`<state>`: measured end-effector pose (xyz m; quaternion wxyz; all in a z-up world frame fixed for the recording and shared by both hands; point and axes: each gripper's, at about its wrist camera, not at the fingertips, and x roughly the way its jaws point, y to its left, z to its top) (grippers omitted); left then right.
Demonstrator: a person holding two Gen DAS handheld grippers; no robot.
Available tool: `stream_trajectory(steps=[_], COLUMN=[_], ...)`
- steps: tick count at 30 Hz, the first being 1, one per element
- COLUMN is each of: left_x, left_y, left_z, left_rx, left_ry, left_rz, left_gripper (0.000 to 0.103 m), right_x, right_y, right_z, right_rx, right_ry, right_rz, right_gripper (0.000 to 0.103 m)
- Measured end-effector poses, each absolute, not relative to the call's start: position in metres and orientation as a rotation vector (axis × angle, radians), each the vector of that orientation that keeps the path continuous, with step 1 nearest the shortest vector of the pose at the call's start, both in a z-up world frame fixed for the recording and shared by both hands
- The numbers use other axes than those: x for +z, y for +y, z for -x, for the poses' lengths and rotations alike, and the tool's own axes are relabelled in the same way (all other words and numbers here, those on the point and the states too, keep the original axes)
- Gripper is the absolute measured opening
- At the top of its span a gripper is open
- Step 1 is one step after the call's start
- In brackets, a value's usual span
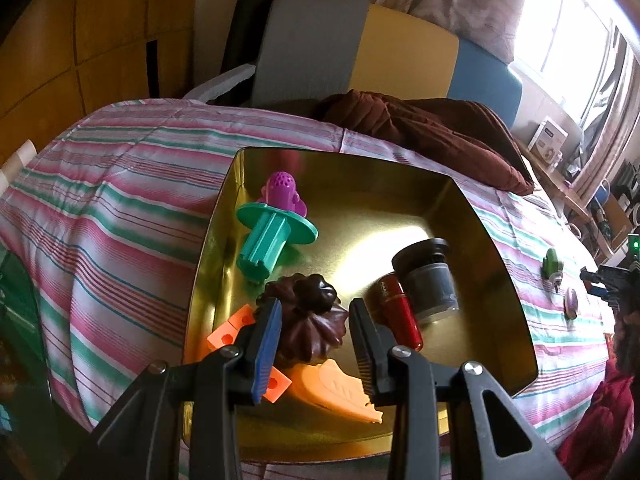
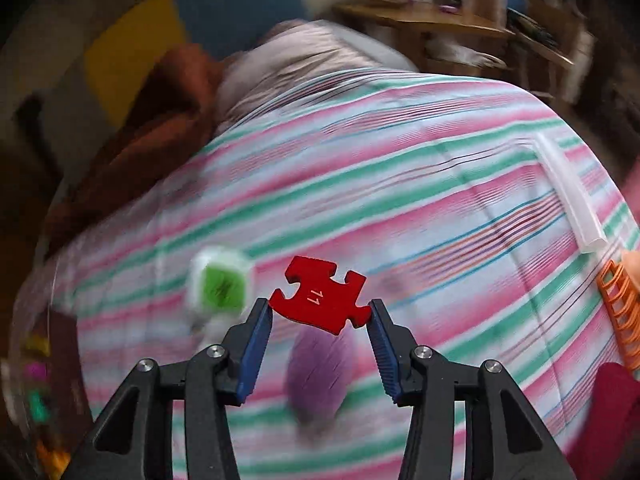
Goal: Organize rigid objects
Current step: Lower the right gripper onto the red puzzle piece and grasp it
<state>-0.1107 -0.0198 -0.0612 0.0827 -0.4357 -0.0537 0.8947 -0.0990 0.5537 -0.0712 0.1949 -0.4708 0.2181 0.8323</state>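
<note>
Right wrist view: red puzzle piece (image 2: 320,300), marked 11, is pinched at its two ends between the tips of the right gripper (image 2: 320,314), whose jaws stand half apart around it, above the striped bedcover (image 2: 400,184). Below the piece lies a blurred purple thing (image 2: 320,372); left of the fingers, a green-and-white one (image 2: 220,284); far right, an orange rack (image 2: 620,312).

Left wrist view: left gripper (image 1: 314,316) hangs over the gold tray (image 1: 492,240), jaws partly open either side of a brown mould (image 1: 312,316); contact unclear. Just right lie a red cylinder (image 1: 400,312) and grey lens (image 1: 430,276); ahead, a teal spool (image 1: 272,240) and purple toy (image 1: 282,192); beneath, orange pieces (image 1: 336,392).
</note>
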Motion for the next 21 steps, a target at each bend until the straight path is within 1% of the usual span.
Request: stream_trajectory(steps=[4, 6, 9, 11, 21], left_x=[-0.058, -0.057, -0.055, -0.053, -0.049], left_y=[-0.019, -0.020, -0.022, -0.023, -0.022], left_z=[0.105, 0.103, 0.100, 0.097, 0.082], left_rx=[2.688, 2.690, 2.701, 2.705, 2.711], left_ry=[-0.134, -0.132, -0.137, -0.134, -0.119], left_rz=[1.283, 1.287, 1.278, 1.274, 1.257], left_gripper=[0.035, 0.035, 0.034, 0.035, 0.035], right_x=[-0.077, -0.090, -0.119, -0.120, -0.120], right_y=[0.496, 0.463, 0.431, 0.416, 0.413], right_z=[0.089, 0.086, 0.083, 0.084, 0.070], right_rx=[2.450, 2.487, 2.450, 2.463, 2.497], right_ry=[0.518, 0.443, 0.303, 0.140, 0.151], right_rz=[1.450, 1.551, 1.676, 1.649, 1.607], right_gripper=[0.049, 0.049, 0.050, 0.050, 0.050])
